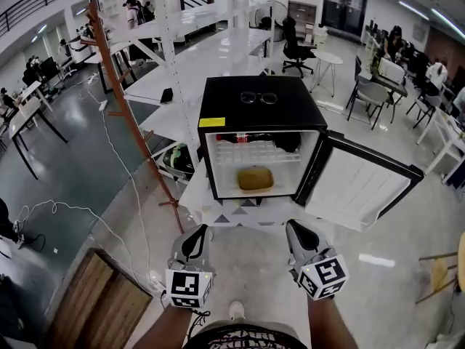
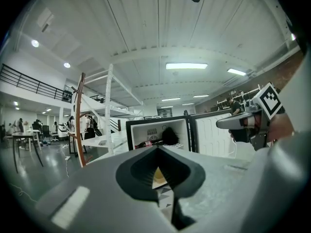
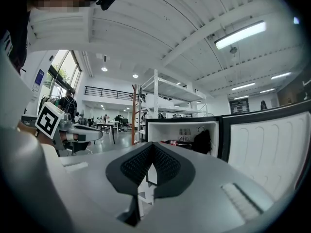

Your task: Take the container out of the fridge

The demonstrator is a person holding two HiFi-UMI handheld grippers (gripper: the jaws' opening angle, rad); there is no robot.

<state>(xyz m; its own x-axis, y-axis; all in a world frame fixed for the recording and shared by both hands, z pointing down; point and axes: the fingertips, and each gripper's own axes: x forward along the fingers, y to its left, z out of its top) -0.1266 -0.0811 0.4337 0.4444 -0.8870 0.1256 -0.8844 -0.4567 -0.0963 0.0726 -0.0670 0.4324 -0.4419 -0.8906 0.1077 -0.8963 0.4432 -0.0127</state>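
The approach is judged to be the step in hand. The black mini fridge (image 1: 251, 107) is seen with its door (image 1: 356, 184) swung wide to the right, and nothing has yet been taken out. The container (image 1: 255, 179), a shallow tub with what may be a tan filling (it is too small in view for certainty), is set roughly centred on the floor of the lower compartment. Above it is the shelf (image 1: 254, 153), on which a bottle (image 1: 241, 137) and a dark item are laid. A pair of glasses (image 1: 259, 97) is left on the fridge top.

The left gripper (image 1: 197, 230) and the right gripper (image 1: 296, 227) are held side by side in front of the opening, well short of it and pointed about level at the cavity. Both pairs of jaws are closed together at the tips, and nothing is held between them.

For the next move, it is judged that one gripper's jaws must be parted and the gripper carried in under the shelf. The jaws would then be closed on the container's near rim, and the container drawn straight out, clear of the shelf.
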